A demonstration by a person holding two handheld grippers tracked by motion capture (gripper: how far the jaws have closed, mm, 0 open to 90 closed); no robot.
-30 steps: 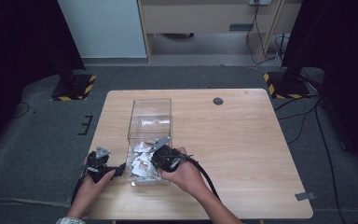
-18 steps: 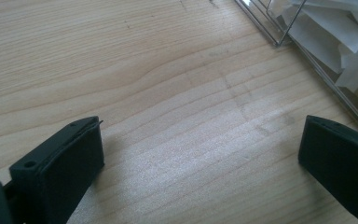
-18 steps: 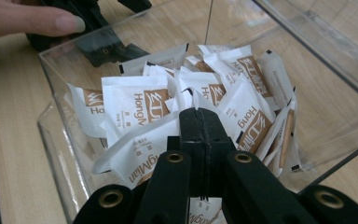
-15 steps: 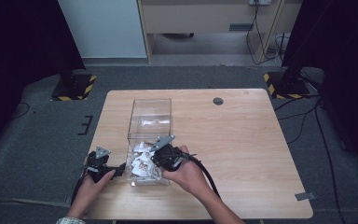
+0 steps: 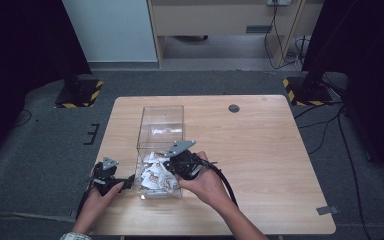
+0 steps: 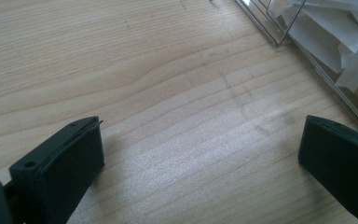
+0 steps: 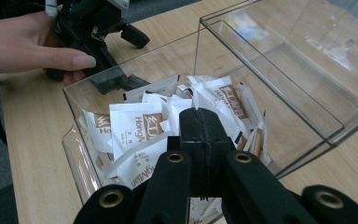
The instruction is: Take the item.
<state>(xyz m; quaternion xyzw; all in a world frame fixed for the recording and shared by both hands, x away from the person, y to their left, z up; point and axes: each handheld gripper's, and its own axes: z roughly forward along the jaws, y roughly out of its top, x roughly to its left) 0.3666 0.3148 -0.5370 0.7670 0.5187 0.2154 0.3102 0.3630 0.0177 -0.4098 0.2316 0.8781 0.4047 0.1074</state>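
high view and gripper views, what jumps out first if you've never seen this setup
A clear plastic box on the wooden table, its near end heaped with white sachets. The right gripper hangs over that heap with jaws shut. The left gripper sits open on bare wood beside the box.

Open tabletop [image 5: 260, 150] right of clear box [image 5: 161, 131]

In the right gripper view the right claw [image 7: 199, 122] has its jaws pressed together, and they cover the sachets [image 7: 140, 128] straight ahead, so whether one is pinched between them cannot be told. The left claw's [image 6: 200, 154] far jaw is cut by the picture's edge.
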